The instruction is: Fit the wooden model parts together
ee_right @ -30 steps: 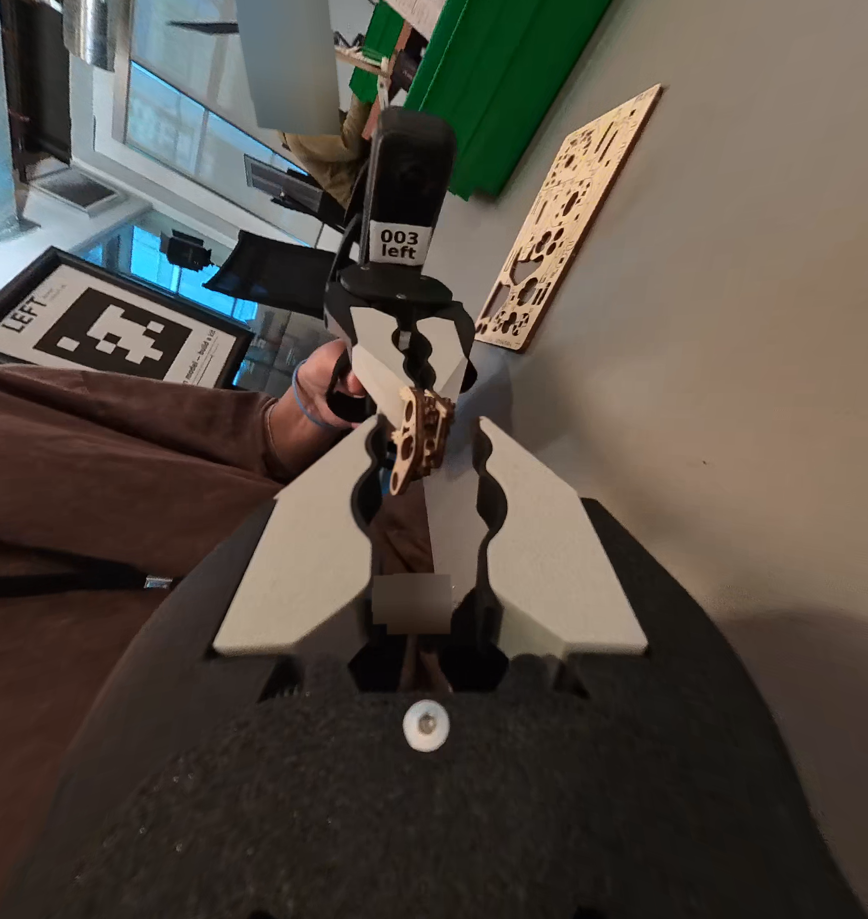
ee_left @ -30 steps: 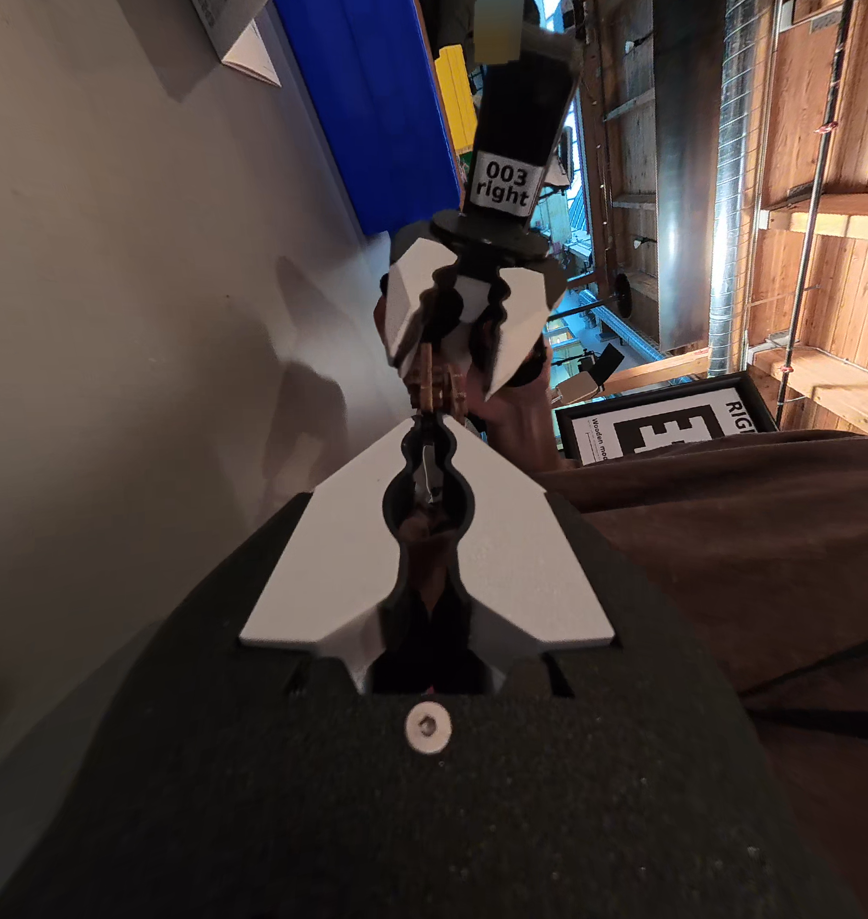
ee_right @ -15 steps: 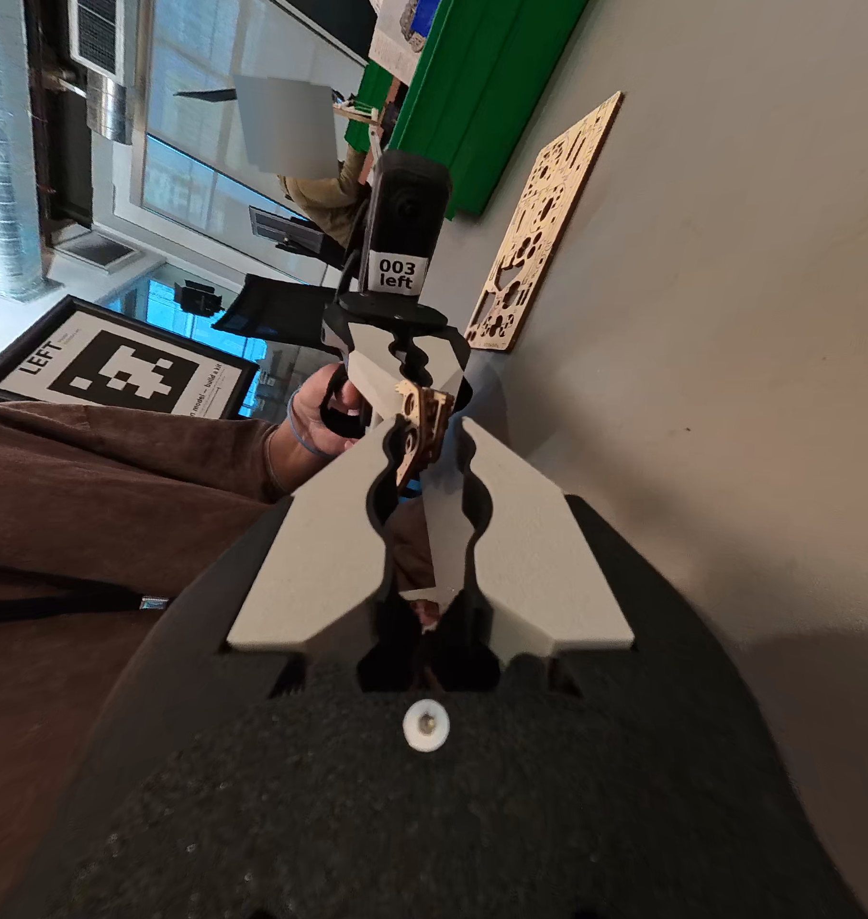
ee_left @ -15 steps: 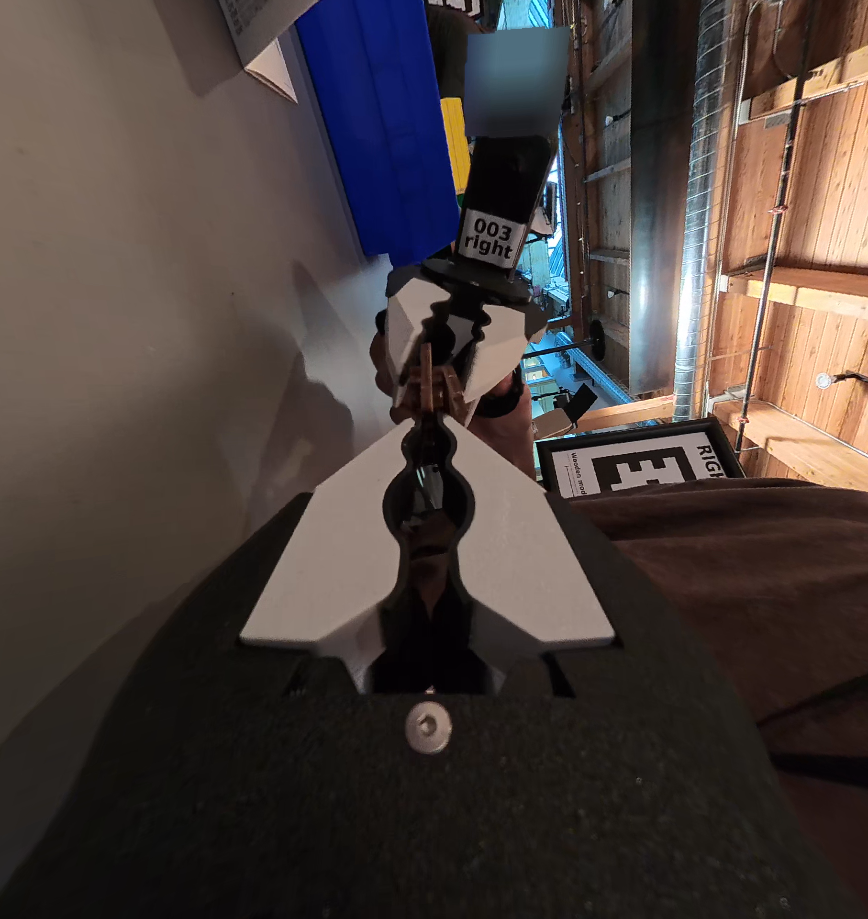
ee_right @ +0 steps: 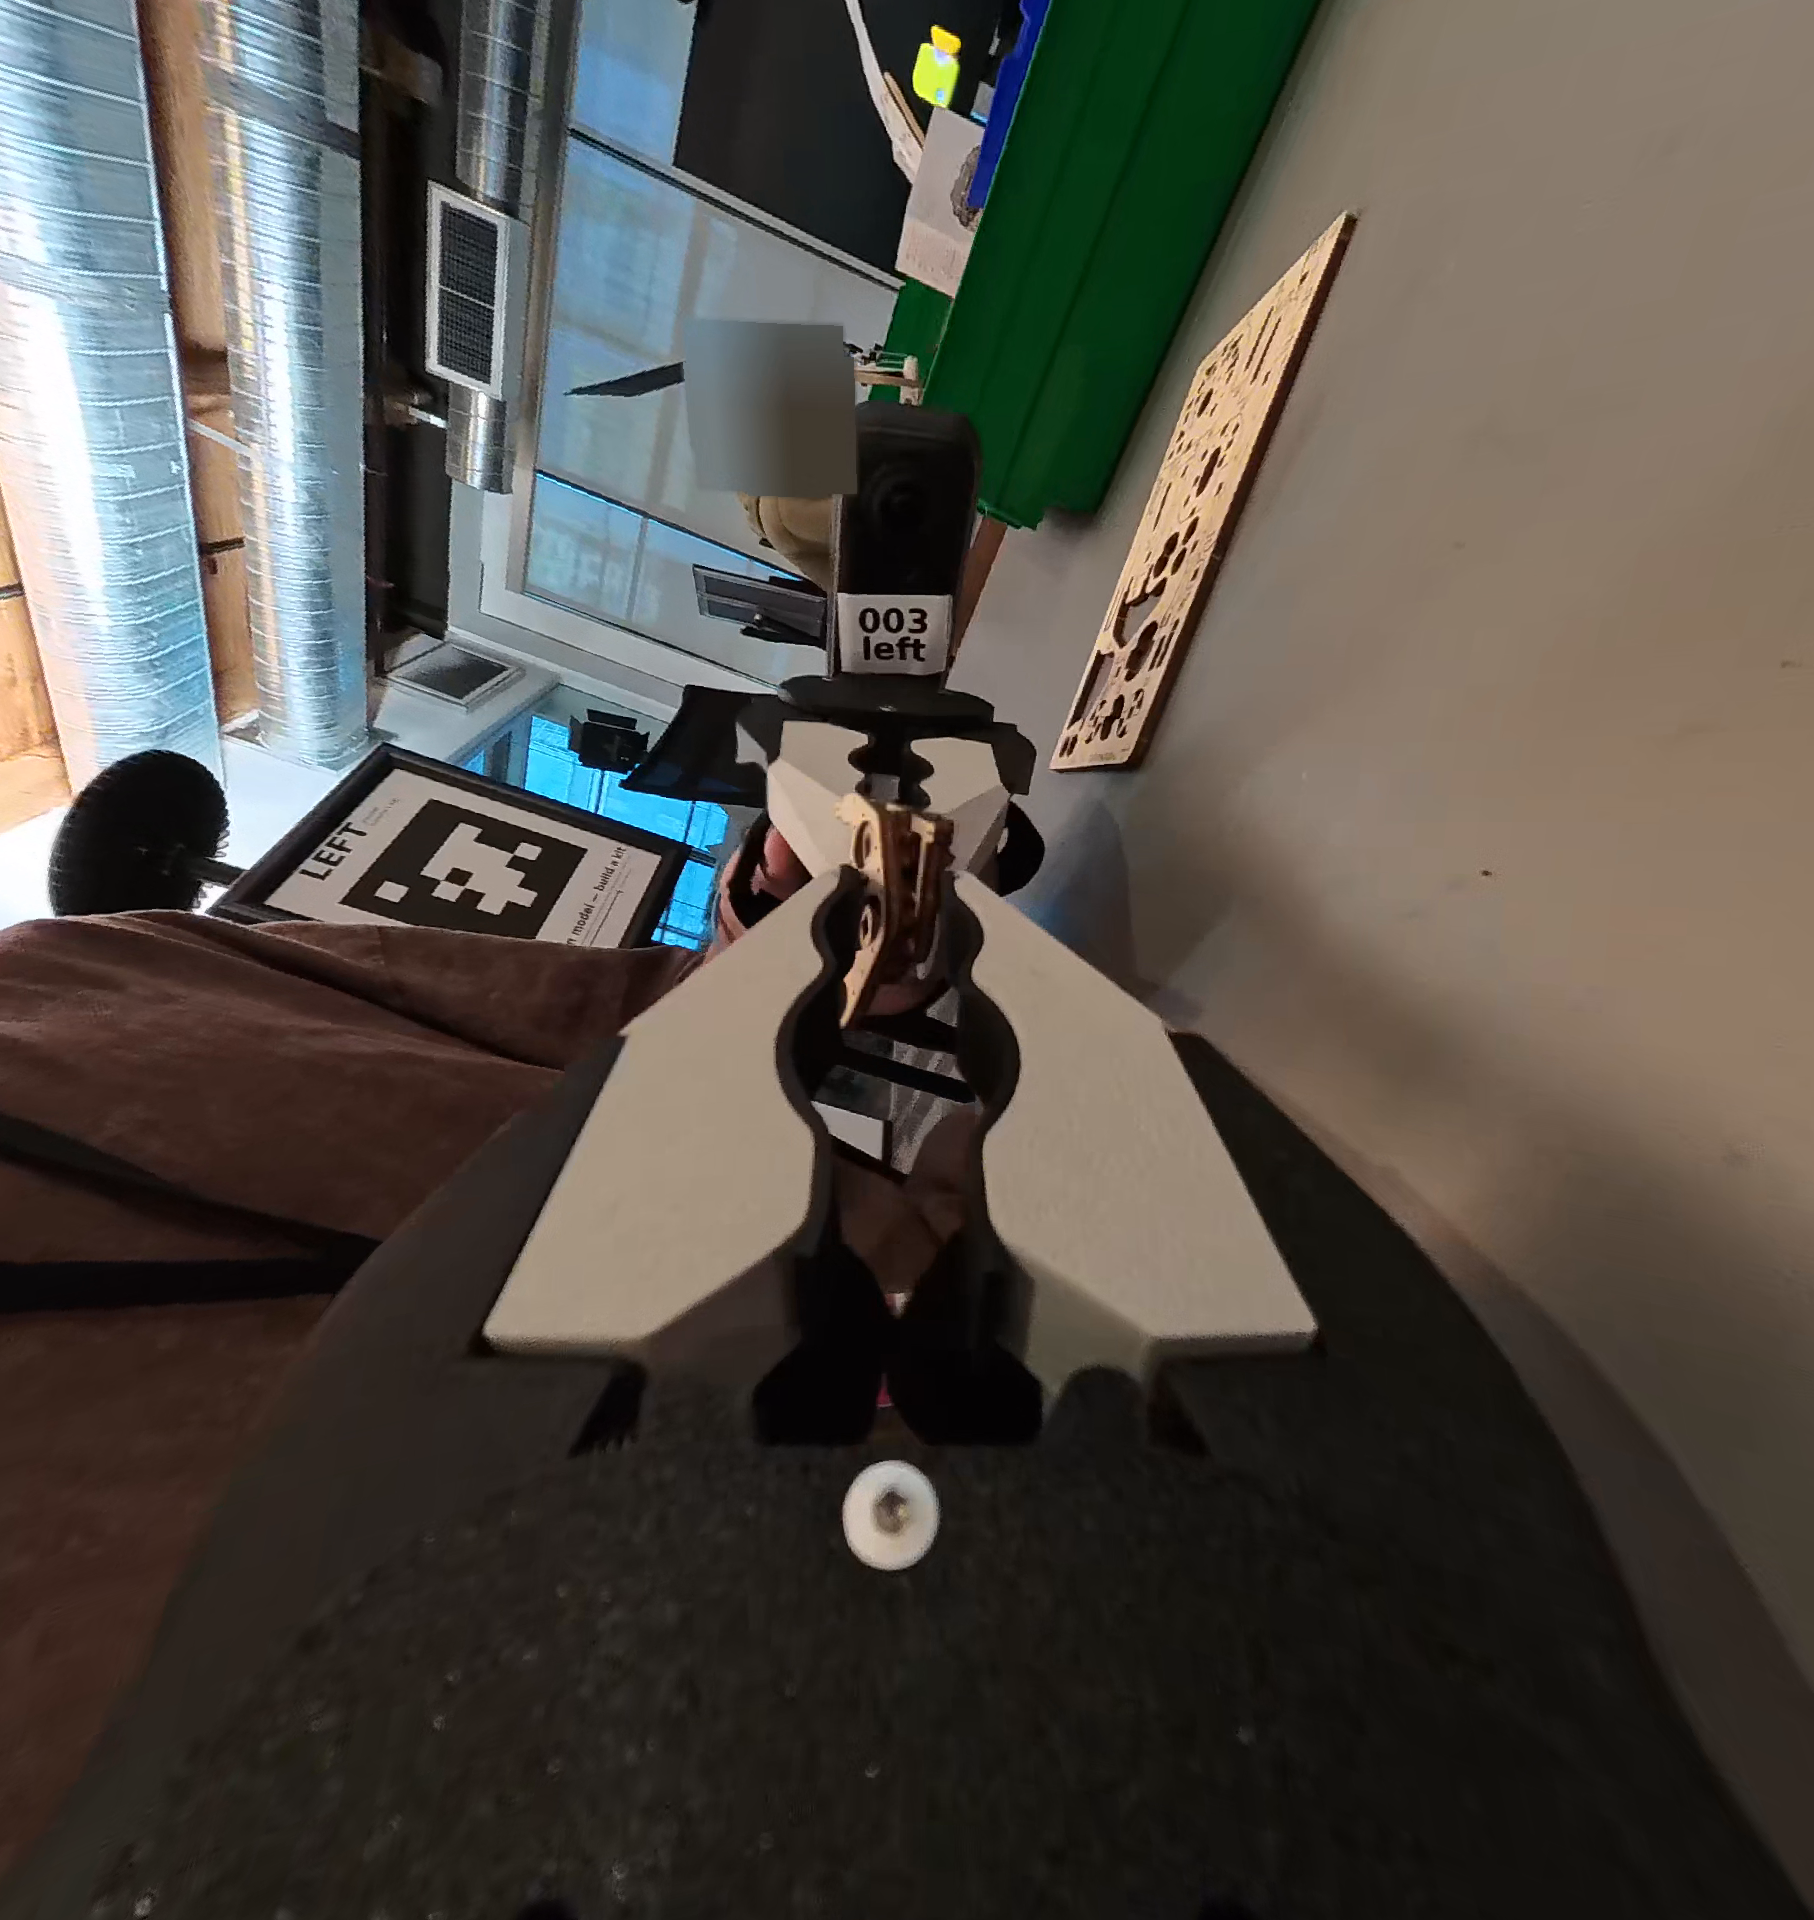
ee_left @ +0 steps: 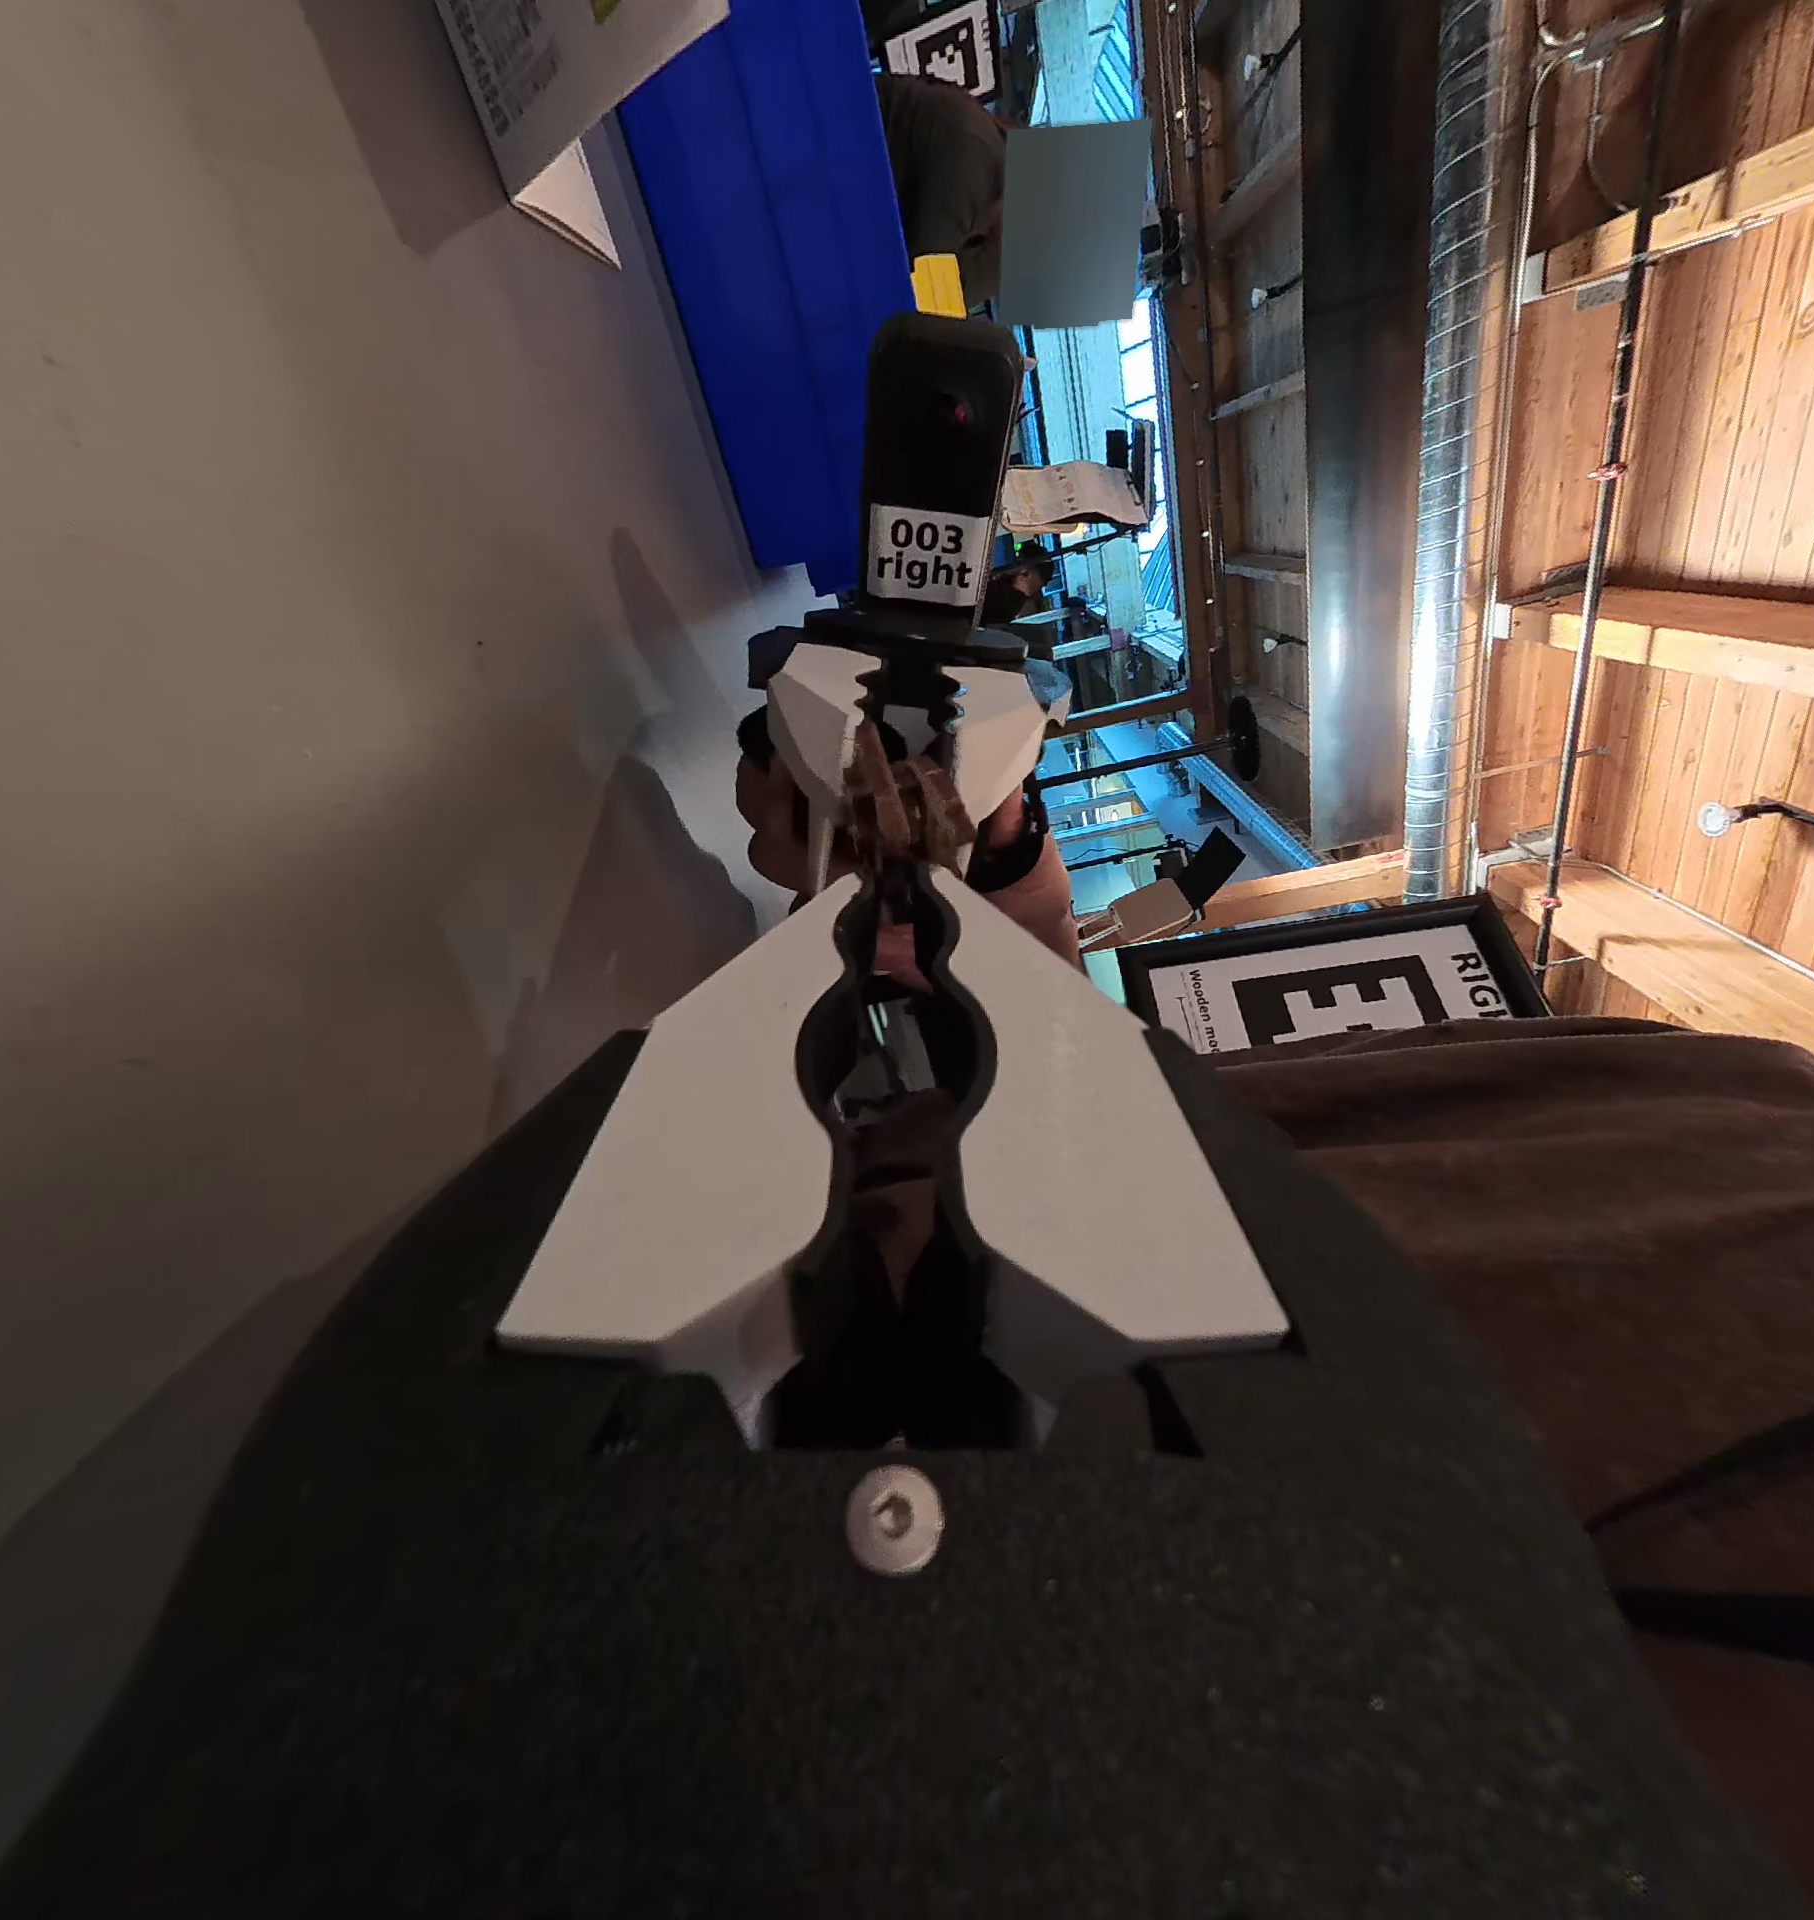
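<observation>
A small assembly of laser-cut wooden model parts (ee_left: pixel 898 821) hangs in the air between my two grippers, which face each other tip to tip above the grey table (ee_left: pixel 259 727). My left gripper (ee_left: pixel 890 883) is shut on the near end of the wooden assembly. It also shows in the right wrist view (ee_right: pixel 887 790), behind the wood. My right gripper (ee_right: pixel 898 883) has its jaws narrowed onto the wooden assembly (ee_right: pixel 882 925) from the opposite side. It shows farther off in the left wrist view (ee_left: pixel 898 748). Hands hold both grippers from behind.
A wooden sheet of punched-out parts (ee_right: pixel 1194 499) lies on the table next to a green bin (ee_right: pixel 1069 260). A blue bin (ee_left: pixel 778 260) and a paper (ee_left: pixel 539 104) lie on the other side. Framed marker signs (ee_left: pixel 1329 997) (ee_right: pixel 456 862) and a brown sleeve (ee_left: pixel 1505 1195) are close by. My left and right fingertips are right by each other.
My right gripper's jaws have narrowed from wide open onto the wooden assembly. Both grippers have lifted a little from the table. The left stays shut on the wood.
</observation>
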A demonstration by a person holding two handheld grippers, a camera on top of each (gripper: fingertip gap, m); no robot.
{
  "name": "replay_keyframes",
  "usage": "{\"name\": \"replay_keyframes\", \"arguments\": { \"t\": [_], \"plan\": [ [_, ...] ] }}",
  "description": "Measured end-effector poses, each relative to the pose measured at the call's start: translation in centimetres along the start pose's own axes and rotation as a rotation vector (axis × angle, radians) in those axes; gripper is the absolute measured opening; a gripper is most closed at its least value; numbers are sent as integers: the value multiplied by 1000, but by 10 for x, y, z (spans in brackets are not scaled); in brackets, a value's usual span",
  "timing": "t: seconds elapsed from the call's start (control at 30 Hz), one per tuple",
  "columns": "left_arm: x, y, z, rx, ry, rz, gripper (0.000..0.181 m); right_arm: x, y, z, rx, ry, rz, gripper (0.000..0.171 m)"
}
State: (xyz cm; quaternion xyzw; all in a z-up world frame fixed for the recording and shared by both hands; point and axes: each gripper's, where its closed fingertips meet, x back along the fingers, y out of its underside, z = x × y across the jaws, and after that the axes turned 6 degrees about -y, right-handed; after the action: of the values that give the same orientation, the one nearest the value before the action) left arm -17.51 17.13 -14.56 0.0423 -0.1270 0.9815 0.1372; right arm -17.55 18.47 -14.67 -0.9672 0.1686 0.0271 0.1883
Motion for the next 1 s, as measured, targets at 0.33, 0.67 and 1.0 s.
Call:
{"name": "replay_keyframes", "arguments": {
  "t": [0.33, 0.67, 1.0],
  "plan": [
    [2, -3, 7, -9, 45, -6, 5, 5, -3, -4, -8, -46, 15, 14],
    [-1, -1, 10, -154, -13, -26, 28, 9, 5, 2, 151, 86, -82, 12],
    [-5, 11, 16, -425, -127, -66, 14, 12, 11, -14, 470, 191, -244, 11]
  ]
}}
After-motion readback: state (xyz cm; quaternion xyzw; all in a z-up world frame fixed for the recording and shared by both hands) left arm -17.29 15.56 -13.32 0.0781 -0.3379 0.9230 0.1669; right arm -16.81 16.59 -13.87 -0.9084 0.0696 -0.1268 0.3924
